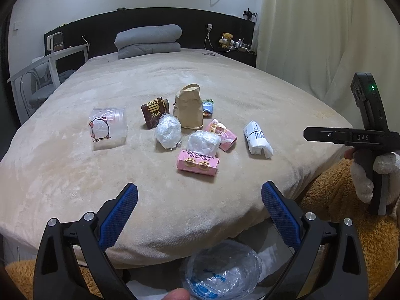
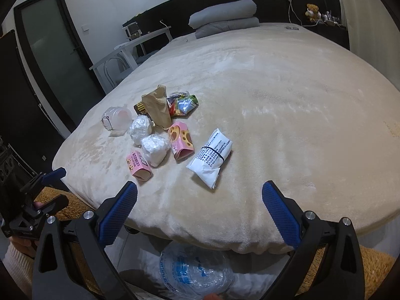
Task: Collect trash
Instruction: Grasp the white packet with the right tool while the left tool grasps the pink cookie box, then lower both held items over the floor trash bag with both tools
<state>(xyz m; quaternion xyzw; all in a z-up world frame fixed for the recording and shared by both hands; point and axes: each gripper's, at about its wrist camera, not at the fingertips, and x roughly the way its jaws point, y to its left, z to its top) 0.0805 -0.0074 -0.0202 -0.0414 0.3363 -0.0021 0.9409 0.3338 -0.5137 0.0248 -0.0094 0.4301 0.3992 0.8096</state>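
Note:
Trash lies in a cluster on the beige bed: a pink cookie box, a second pink box, two crumpled white plastic wads, a brown paper bag, a dark brown box, a clear cup, a colourful wrapper and a white banded packet. My left gripper hovers open at the bed's near edge, short of the pink box. My right gripper is open too, just before the white packet. A clear bag-lined bin sits below both.
A folded grey duvet lies at the headboard. A white chair and desk stand left of the bed, curtains to the right, a dark door at far left. A brown fluffy rug covers the floor near the bin.

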